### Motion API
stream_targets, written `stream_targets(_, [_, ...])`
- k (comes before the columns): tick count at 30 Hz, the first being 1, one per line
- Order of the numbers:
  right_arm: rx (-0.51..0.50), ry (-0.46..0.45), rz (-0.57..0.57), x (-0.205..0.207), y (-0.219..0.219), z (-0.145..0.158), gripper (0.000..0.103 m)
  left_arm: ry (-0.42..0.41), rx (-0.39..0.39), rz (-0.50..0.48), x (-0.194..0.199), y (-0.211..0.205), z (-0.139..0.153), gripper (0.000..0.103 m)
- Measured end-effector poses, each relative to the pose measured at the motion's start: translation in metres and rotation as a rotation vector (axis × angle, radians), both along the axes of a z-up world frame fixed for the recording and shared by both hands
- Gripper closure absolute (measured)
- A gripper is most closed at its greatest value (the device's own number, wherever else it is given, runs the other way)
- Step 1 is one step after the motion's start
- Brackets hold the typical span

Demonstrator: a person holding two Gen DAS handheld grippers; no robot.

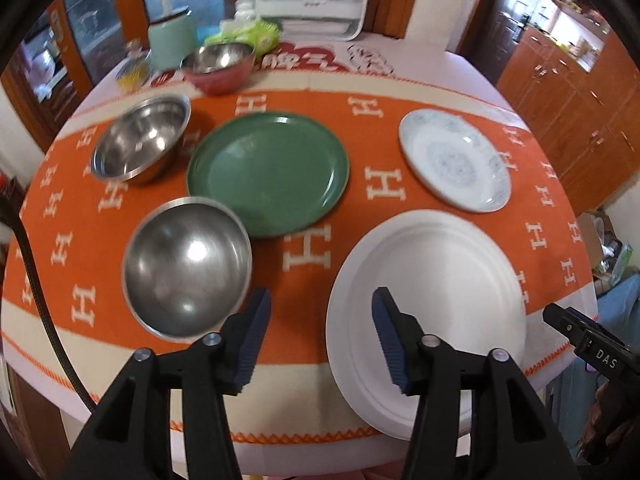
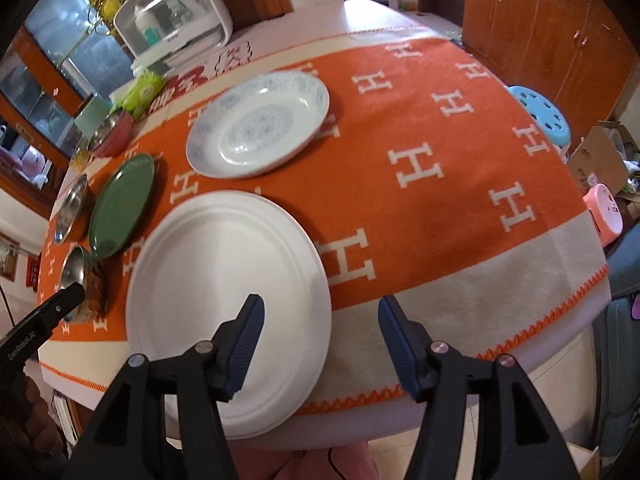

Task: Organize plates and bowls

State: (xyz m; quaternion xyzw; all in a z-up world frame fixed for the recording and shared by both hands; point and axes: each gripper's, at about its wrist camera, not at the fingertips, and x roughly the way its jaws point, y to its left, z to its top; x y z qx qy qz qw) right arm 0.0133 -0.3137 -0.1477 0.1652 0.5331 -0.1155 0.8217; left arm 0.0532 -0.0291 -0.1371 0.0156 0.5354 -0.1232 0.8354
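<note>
Both grippers spread, empty – left gripper (image 1: 320, 300), right gripper (image 2: 320, 308) – above white plate (image 2: 224, 280), steel bowl (image 1: 188, 272), green plate (image 1: 268, 168) beyond.

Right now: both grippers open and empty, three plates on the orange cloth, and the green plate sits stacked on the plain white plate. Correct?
Not quite. The green plate is not stacked on the plain white plate; it lies by itself on the orange cloth, apart from it, as the left wrist view shows. The rest holds: left gripper and right gripper are open and empty, with three plates on the cloth.
</note>
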Motion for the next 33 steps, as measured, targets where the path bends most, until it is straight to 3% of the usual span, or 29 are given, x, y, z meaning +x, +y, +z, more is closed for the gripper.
stream_targets(10, [-0.036,-0.094,-0.091,-0.016,0.029,0.026,0.043,-0.110,-0.011,-0.130,0.006,0.006,0.053,0.042])
stream_targets(13, [-0.037,-0.137,-0.114,-0.027,0.038,0.031,0.043,-0.156,0.005,-0.174,0.003,0.007,0.061,0.034])
stream_targets(22, [-0.067,-0.222,-0.146,-0.048,0.058,0.043,0.043,-0.175,-0.021,-0.267,-0.005,0.001,0.062,0.033])
stream_targets(33, [-0.081,-0.320,-0.054,-0.032,0.048,0.052,0.043,-0.188,-0.035,-0.243,0.006,-0.017,0.066,0.031])
